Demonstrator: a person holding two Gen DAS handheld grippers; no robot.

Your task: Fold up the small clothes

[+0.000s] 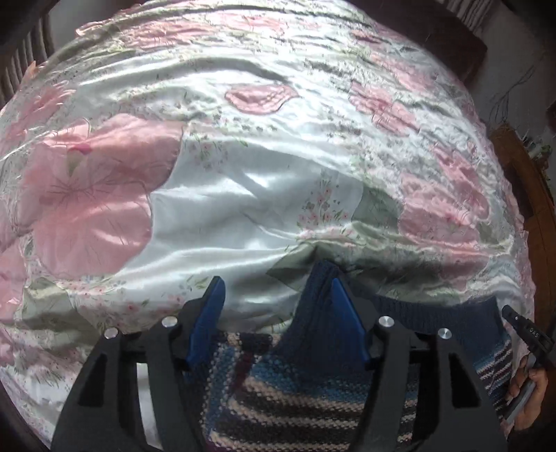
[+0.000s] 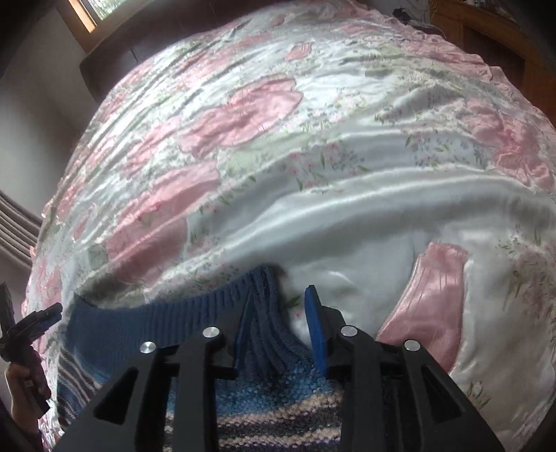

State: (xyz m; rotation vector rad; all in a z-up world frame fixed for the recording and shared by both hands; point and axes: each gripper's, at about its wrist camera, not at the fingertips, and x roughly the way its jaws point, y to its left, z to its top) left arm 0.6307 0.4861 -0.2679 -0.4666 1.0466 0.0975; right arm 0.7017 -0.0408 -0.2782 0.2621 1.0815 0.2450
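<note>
My left tongs (image 1: 274, 299) stand spread over the striped sweater (image 1: 295, 400) on the flowered bedspread (image 1: 243, 194), its navy edge bunched against one finger. My right tongs (image 2: 278, 302) are likewise spread astride the ribbed navy edge. No readable writing; wooden furniture (image 2: 486, 31) beyond the bed.

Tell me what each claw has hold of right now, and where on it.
Neither clamps anything: both stand open around bunched navy ribbed edge of the striped knit sweater. Left claw straddles one peak, right claw another further along that edge.
</note>
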